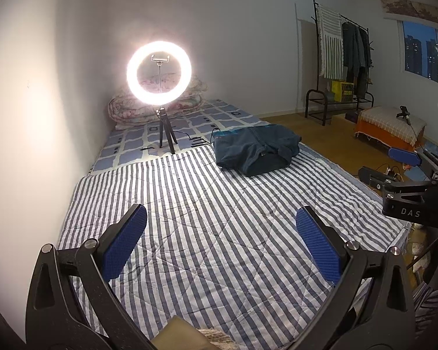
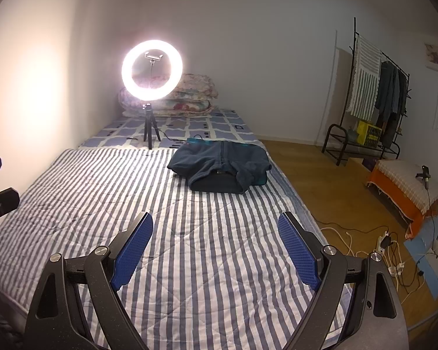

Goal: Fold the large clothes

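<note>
Stripes run the length of the quilt (image 2: 189,233) that covers the near part of the bed, blue-grey on white, and nothing lies on this near stretch. The left gripper (image 1: 222,221) hangs above it with its blue pads spread wide and nothing between them. The right gripper (image 2: 216,227) does the same just alongside, jaws wide apart and empty, pointing down toward the quilt at a shallow slant.

The folded clothes (image 2: 222,164), a dark blue-green bundle, sit farther up the bed near its right edge, well apart from both grippers, at the far end of the striped quilt. Beyond them a lit ring light (image 2: 151,71) stands on a small tripod on a checked sheet (image 2: 189,125), a cable trailing from it toward the bundle. Behind the light, rolled floral bedding (image 2: 189,99) is stacked against the wall.

To the right, over the wooden floor, a black clothes rack (image 2: 373,99) holds a striped cloth and dark garments. Cables and a power strip (image 2: 391,250) lie on the floor nearer by.
</note>
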Tool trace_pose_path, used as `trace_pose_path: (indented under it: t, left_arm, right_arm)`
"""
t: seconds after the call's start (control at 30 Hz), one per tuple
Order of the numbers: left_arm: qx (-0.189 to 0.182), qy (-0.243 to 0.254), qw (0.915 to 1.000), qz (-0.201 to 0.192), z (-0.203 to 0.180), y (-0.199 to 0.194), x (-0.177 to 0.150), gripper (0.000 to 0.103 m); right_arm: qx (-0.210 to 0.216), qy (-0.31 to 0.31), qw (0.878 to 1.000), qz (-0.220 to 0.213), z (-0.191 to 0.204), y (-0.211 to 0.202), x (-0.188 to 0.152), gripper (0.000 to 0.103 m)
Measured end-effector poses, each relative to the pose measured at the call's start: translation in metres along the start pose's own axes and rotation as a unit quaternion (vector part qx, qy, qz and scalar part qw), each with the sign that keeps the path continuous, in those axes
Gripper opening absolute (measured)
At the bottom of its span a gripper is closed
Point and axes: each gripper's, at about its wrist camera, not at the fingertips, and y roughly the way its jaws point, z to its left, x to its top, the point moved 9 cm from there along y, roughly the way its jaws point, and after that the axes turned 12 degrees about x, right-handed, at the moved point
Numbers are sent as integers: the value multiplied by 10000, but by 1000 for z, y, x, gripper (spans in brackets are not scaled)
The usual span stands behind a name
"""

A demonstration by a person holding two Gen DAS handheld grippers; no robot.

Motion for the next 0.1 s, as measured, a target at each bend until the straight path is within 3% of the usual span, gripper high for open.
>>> trace_pose_path:
  t: [0.1]
  left_arm:
    - [53,51,10000,-57,-1,-2,0,103]
  right_arm:
    - [-17,14,10000,5,0,0,0,87]
